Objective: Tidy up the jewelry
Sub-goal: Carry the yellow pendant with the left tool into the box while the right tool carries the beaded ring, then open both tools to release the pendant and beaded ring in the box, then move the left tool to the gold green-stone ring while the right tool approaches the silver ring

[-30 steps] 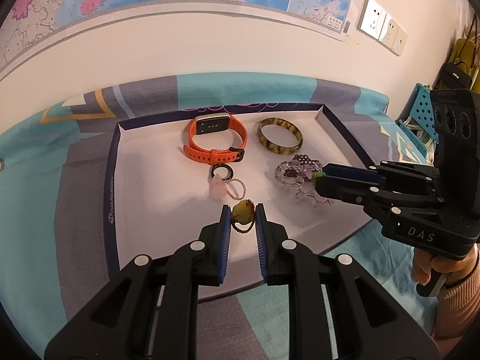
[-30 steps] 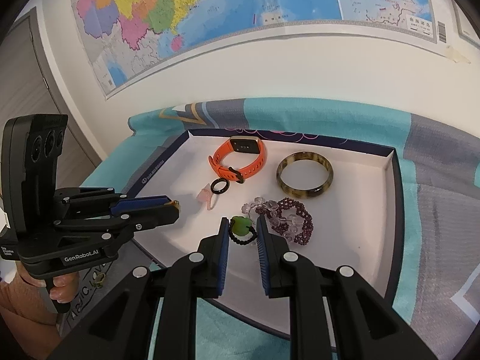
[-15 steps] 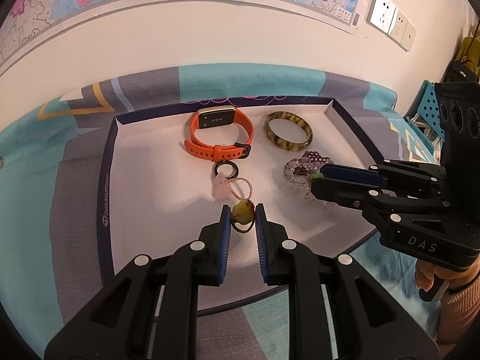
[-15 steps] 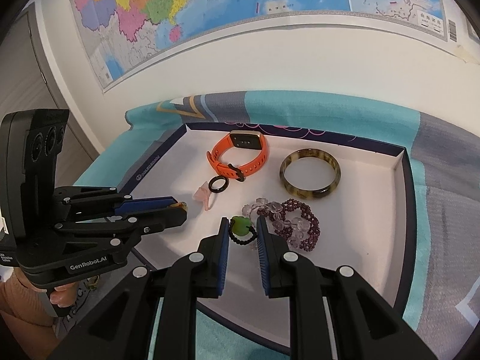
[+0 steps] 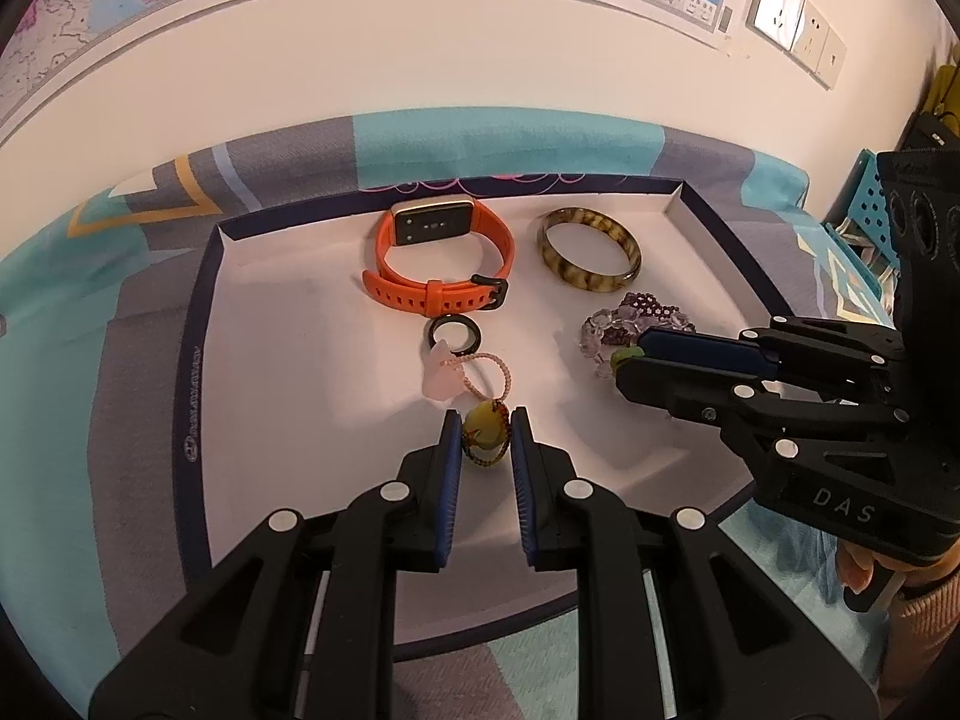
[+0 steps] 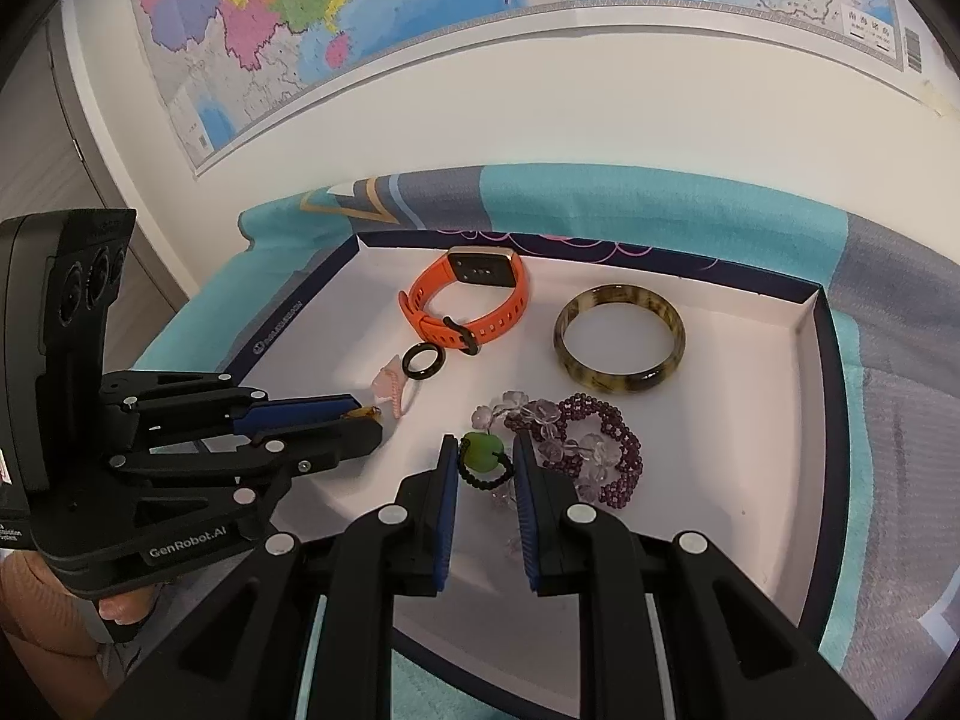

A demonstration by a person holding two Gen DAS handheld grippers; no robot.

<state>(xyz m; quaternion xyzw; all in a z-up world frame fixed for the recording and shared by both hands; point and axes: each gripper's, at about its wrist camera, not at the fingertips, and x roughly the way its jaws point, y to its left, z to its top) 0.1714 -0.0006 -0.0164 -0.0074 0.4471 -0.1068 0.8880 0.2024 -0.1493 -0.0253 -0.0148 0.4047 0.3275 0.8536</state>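
Jewelry: watch (image 5: 444,264), bangle (image 5: 591,255), beads (image 6: 576,450) lie in tray (image 5: 198,372) | left gripper (image 5: 486,441) pinches yellow charm (image 5: 485,425) | right gripper (image 6: 485,461) pinches green charm (image 6: 480,451) | both charms left to place

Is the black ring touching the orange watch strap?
Apart. The right wrist view shows white tray floor between the black ring and the orange watch strap.

The orange watch strap (image 5: 441,294) looks like matt rubber, the mottled brown bangle (image 5: 589,256) is glossy and smooth, the purple-and-clear bead bracelet (image 6: 576,450) glints glassily, and the tray (image 5: 282,360) seems matt white card on patterned cloth (image 5: 102,312).
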